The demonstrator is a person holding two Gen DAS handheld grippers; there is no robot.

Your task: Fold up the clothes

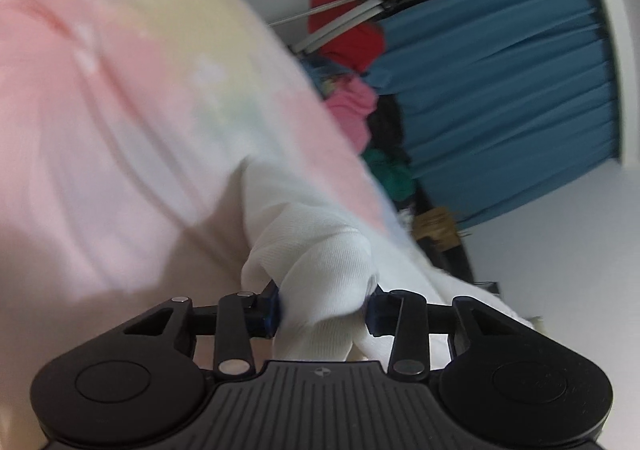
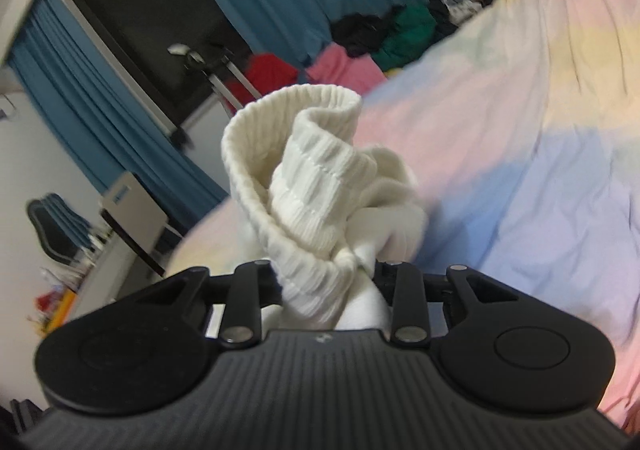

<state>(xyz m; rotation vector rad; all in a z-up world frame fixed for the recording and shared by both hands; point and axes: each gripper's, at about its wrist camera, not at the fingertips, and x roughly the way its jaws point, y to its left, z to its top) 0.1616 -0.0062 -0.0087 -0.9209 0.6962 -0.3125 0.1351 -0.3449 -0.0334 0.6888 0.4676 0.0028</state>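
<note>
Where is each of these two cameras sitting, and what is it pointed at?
Left wrist: sits on the left gripper, looking forward along its fingers at white cloth pinched between them, a pastel sheet behind; only the gripper shows.
Right wrist: sits on the right gripper, looking at a ribbed white sock it clamps; only the gripper shows.
Shared: the pastel sheet, blue curtains, and a pile of clothes.

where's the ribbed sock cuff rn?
Right wrist view, centre: the ribbed sock cuff stands bunched up out of the right gripper, pastel bedsheet behind it.
</note>
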